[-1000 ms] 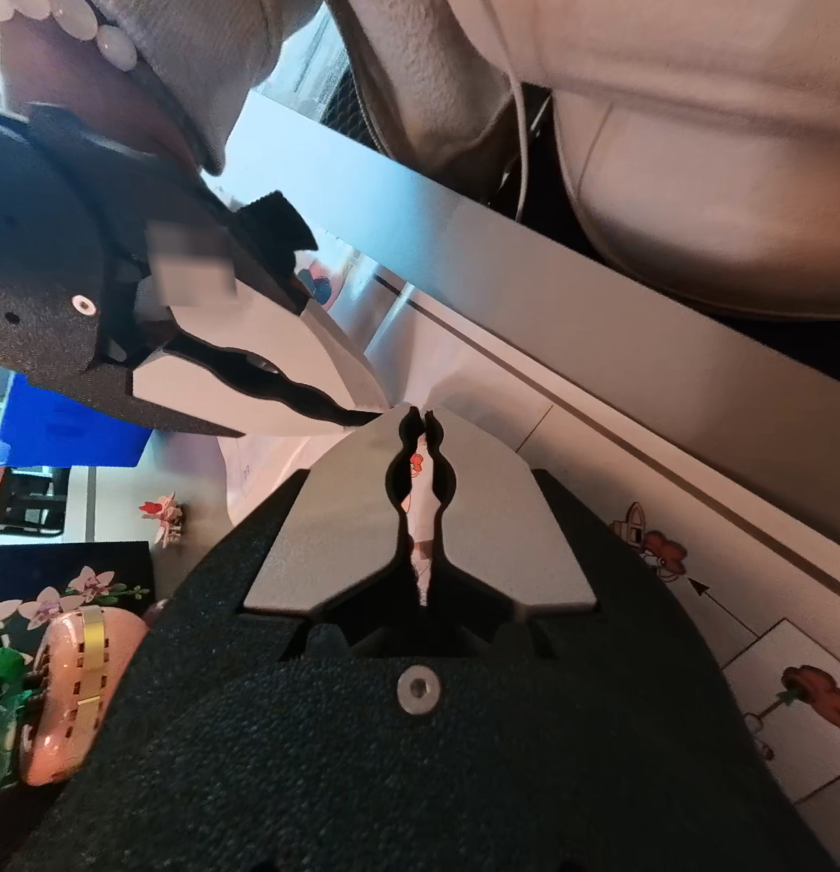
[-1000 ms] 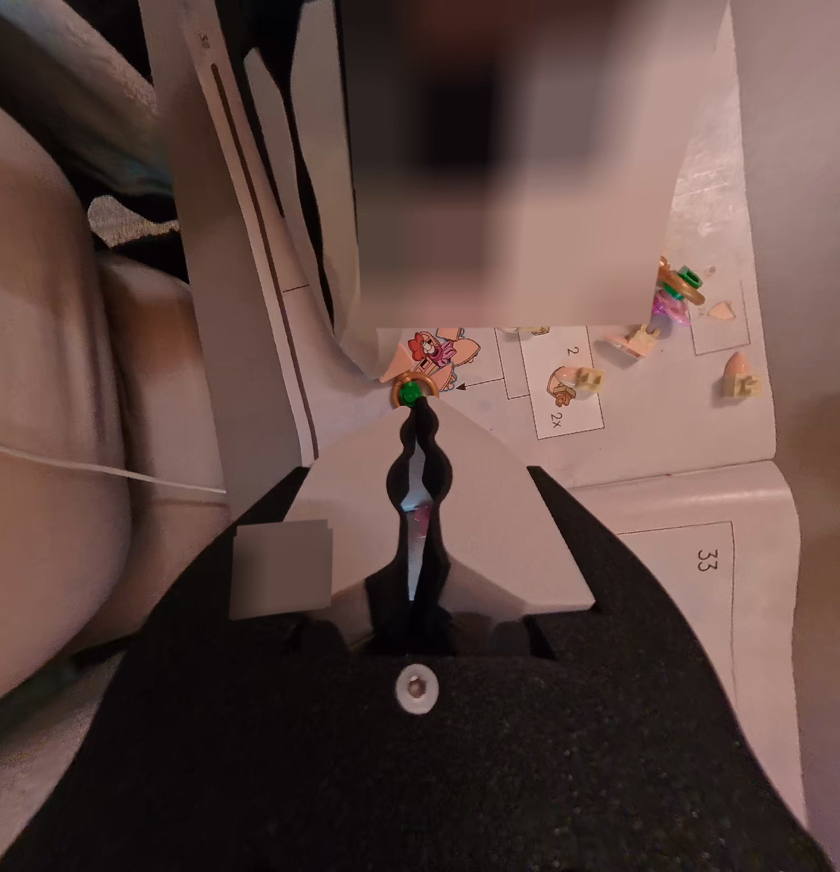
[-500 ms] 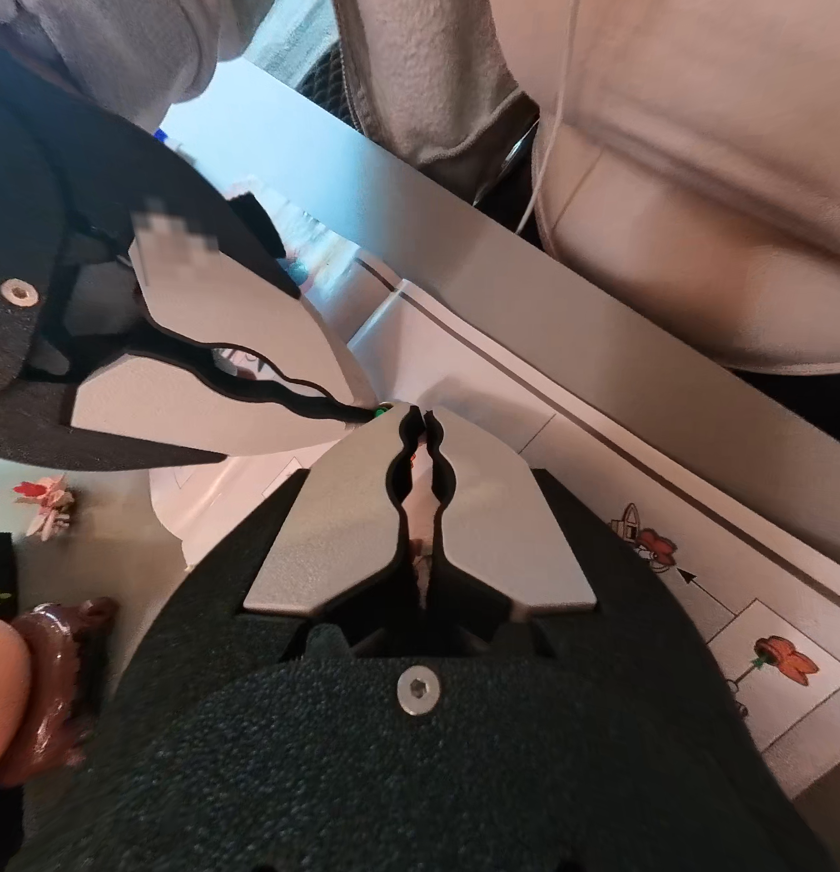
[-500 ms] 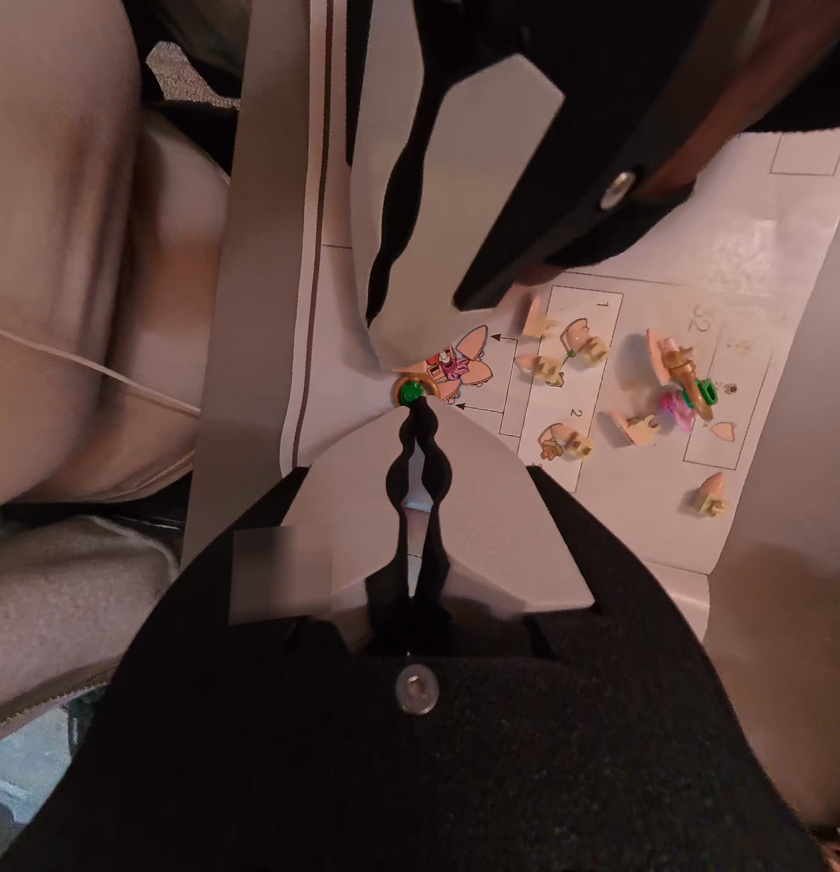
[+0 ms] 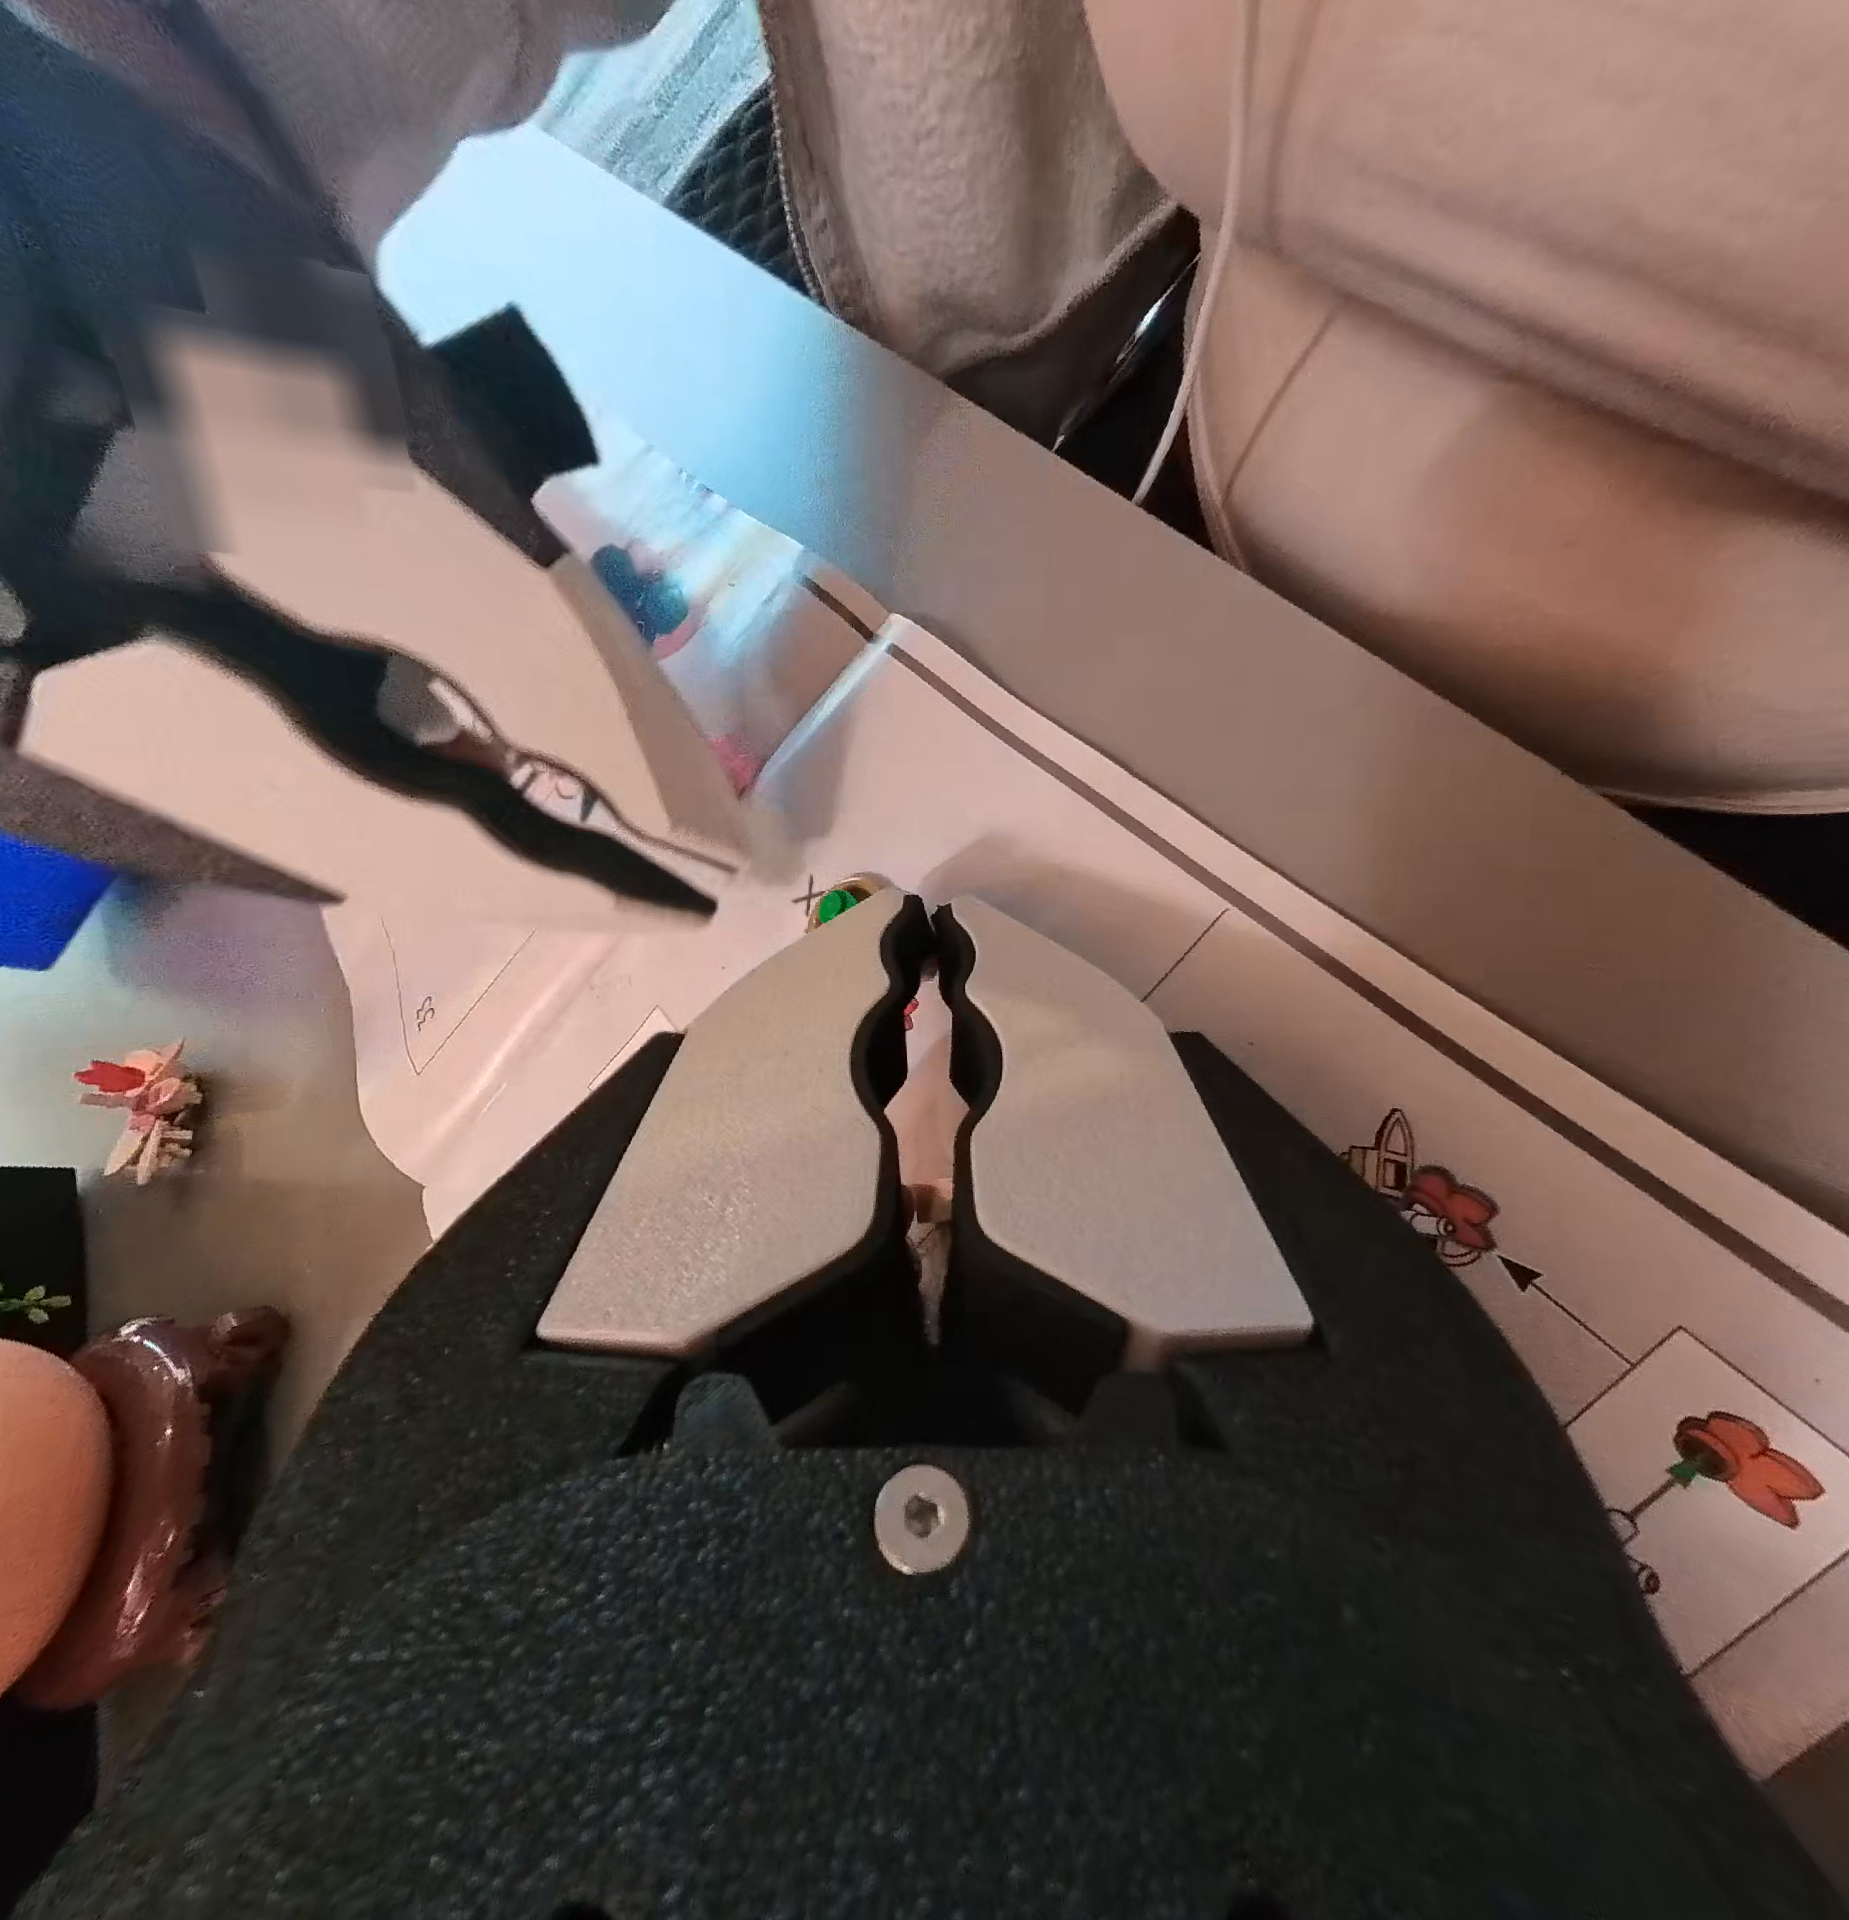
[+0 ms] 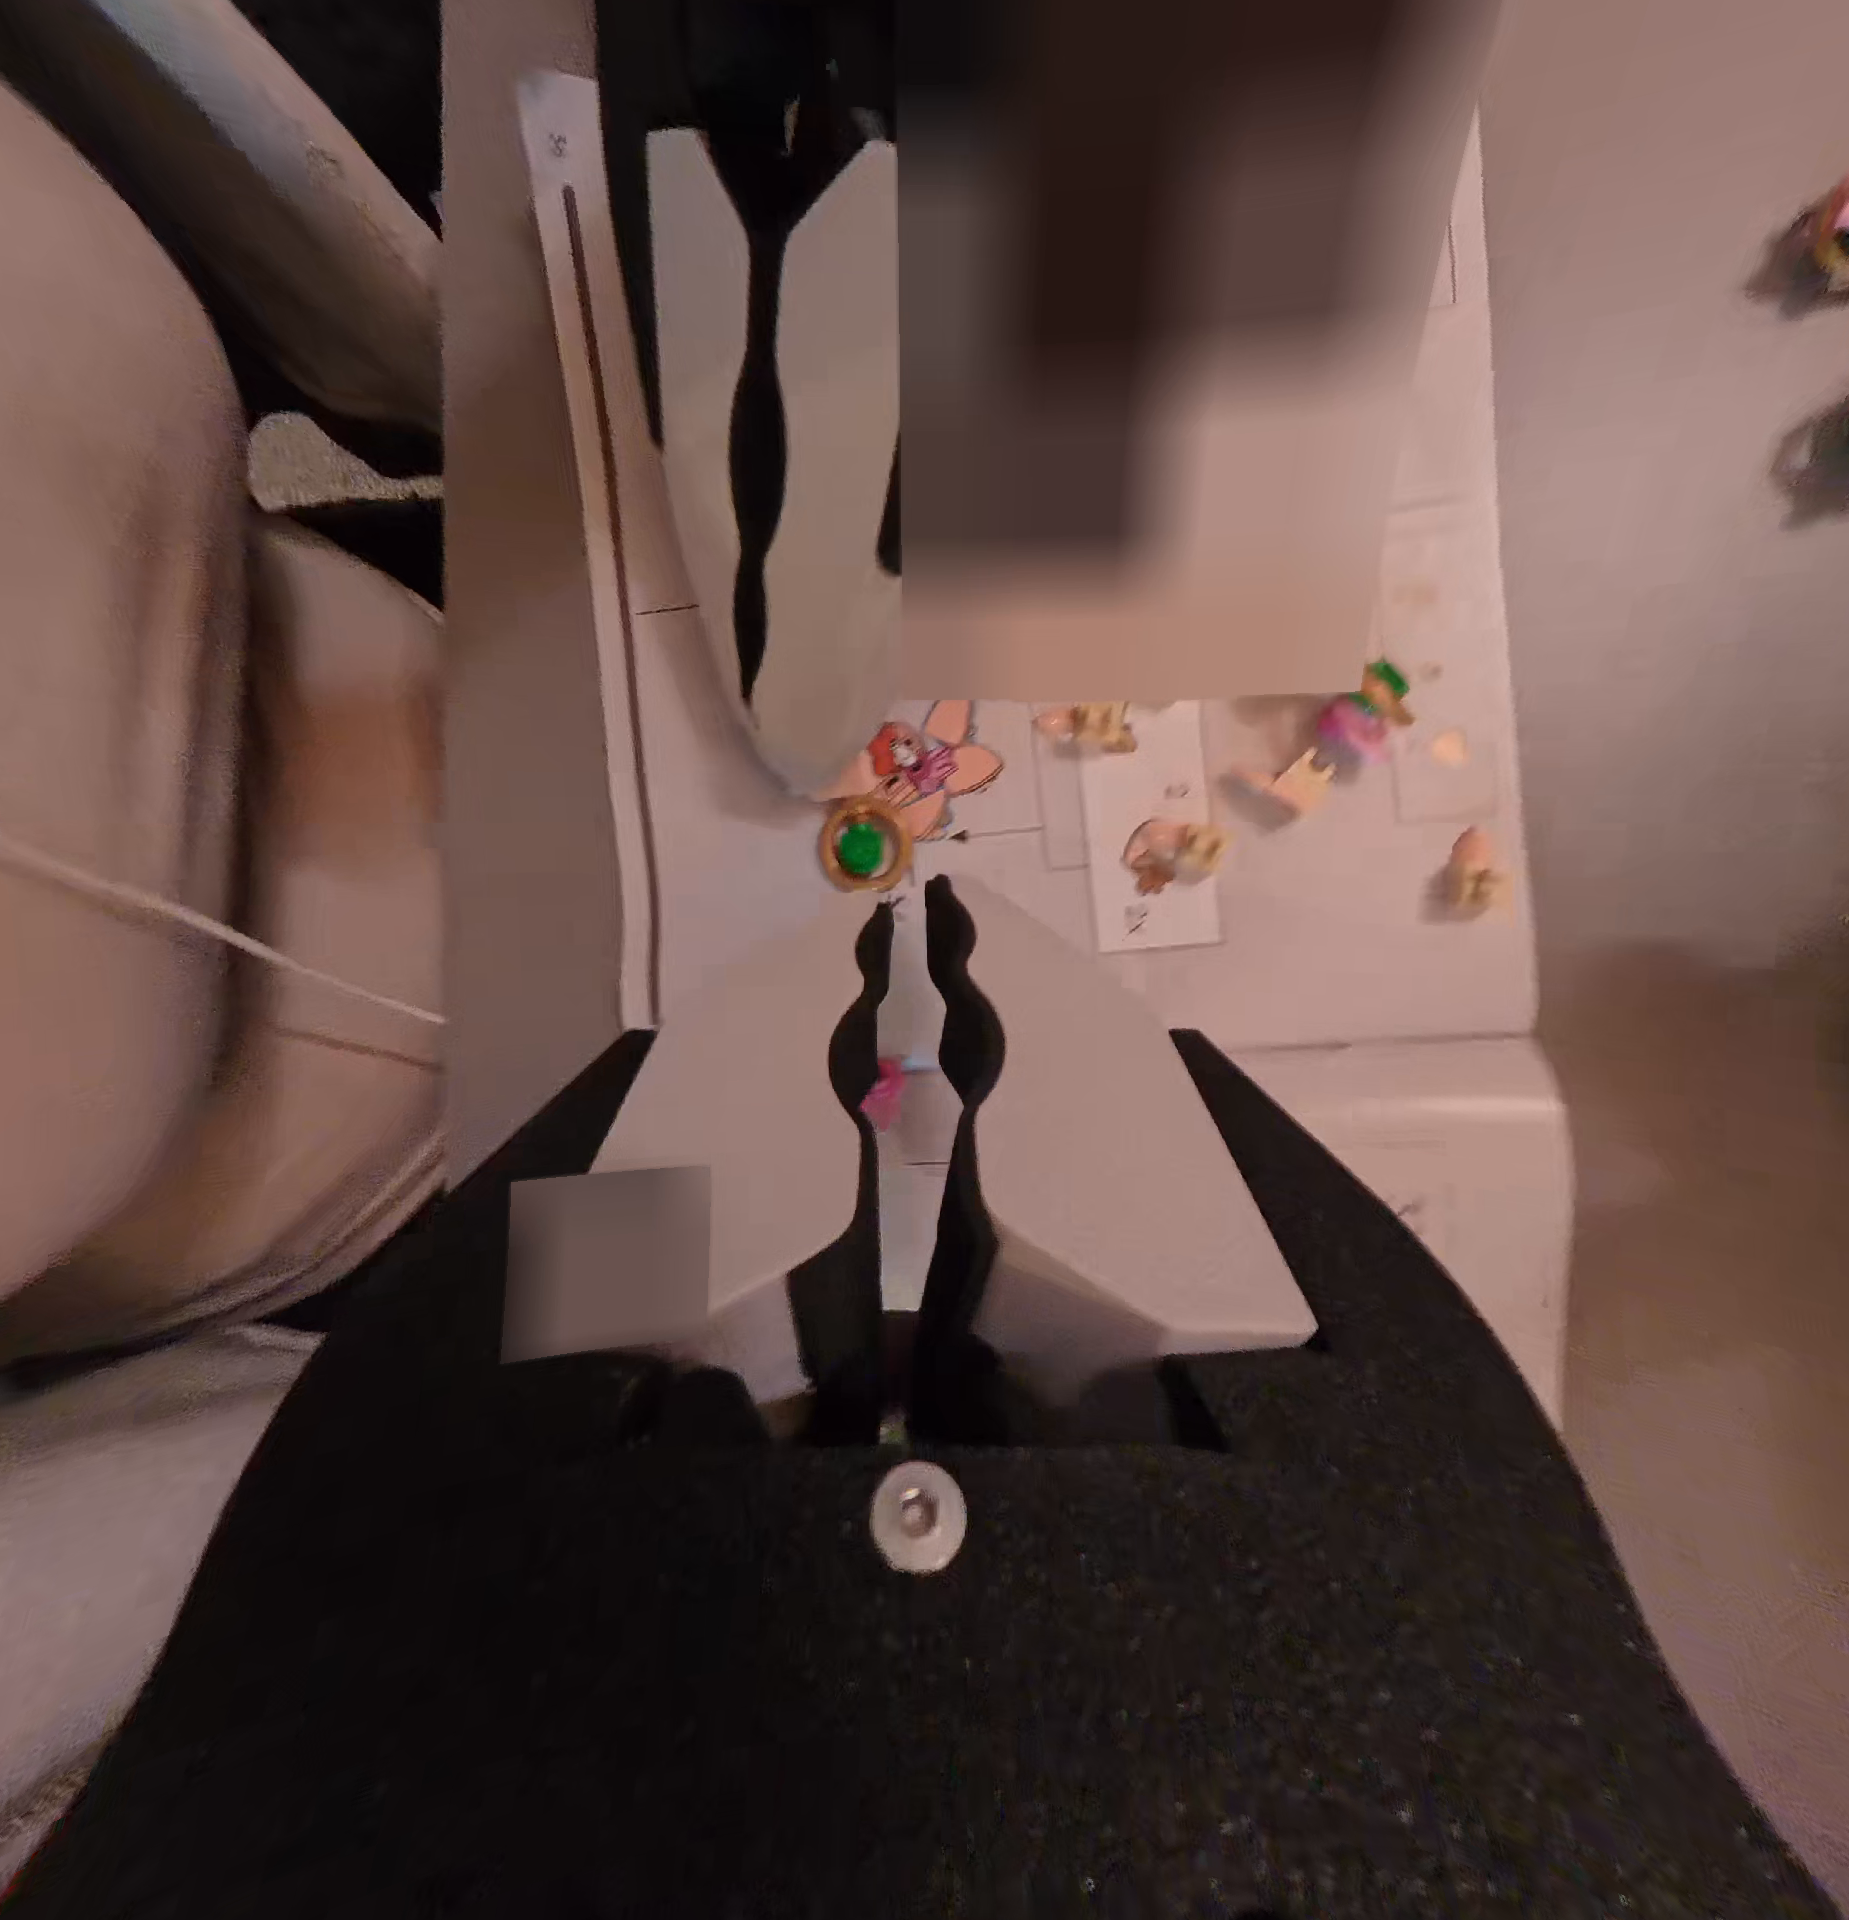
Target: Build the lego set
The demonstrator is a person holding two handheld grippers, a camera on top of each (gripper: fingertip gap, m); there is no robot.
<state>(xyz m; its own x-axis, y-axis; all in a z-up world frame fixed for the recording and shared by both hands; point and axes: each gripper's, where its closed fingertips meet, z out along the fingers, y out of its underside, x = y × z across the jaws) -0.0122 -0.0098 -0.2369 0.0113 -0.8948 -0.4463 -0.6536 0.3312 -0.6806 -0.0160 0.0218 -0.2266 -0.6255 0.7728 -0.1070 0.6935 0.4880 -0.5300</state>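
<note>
Both grippers meet tip to tip over the open booklet (image 6: 1304,1049) lying on the bench (image 6: 1689,935). A small ring piece (image 6: 864,844), gold rim around a green stud, sits just ahead and slightly left of the right gripper (image 6: 907,902), whose jaws are parted by a narrow gap and hold nothing. The left gripper (image 5: 925,920) reaches the piece from the opposite side; its jaws are nearly pressed together, with the ring (image 5: 839,902) at the outer edge of its left tip; whether they pinch it cannot be told. The piece is round, showing no clear long axis. Loose peach and pink parts (image 6: 1174,847) lie on the page to the right.
</note>
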